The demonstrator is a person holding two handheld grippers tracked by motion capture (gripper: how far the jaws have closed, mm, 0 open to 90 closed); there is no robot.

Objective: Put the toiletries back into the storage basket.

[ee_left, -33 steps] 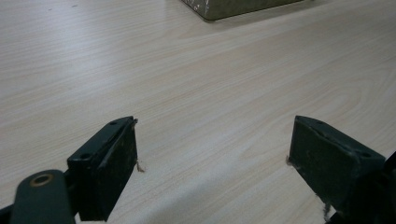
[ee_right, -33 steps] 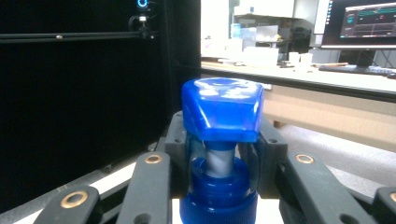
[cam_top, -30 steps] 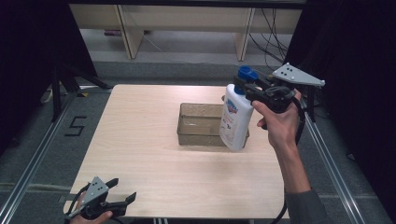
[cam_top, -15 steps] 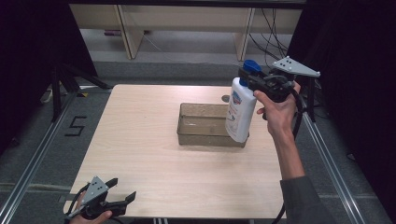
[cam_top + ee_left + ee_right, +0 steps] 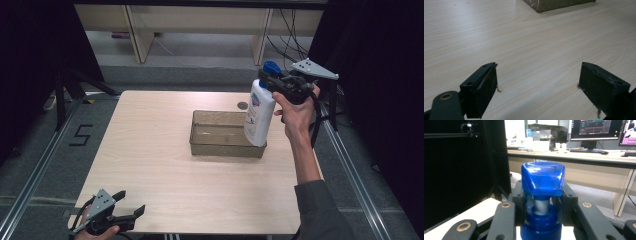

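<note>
Pale wood-grain table (image 5: 150,150), smooth laminate, matt with a soft sheen. Translucent smoky plastic bin (image 5: 220,135), scuffed and dull on its walls. White plastic pump bottle (image 5: 259,117), smooth, slightly glossy, with a printed label; glossy translucent blue plastic pump head (image 5: 542,178) over a grey stem and ribbed blue collar. Matt black plastic on the right gripper (image 5: 541,202), brass-coloured rivets; rough, worn black pads (image 5: 487,86) on the left gripper (image 5: 537,87).
</note>
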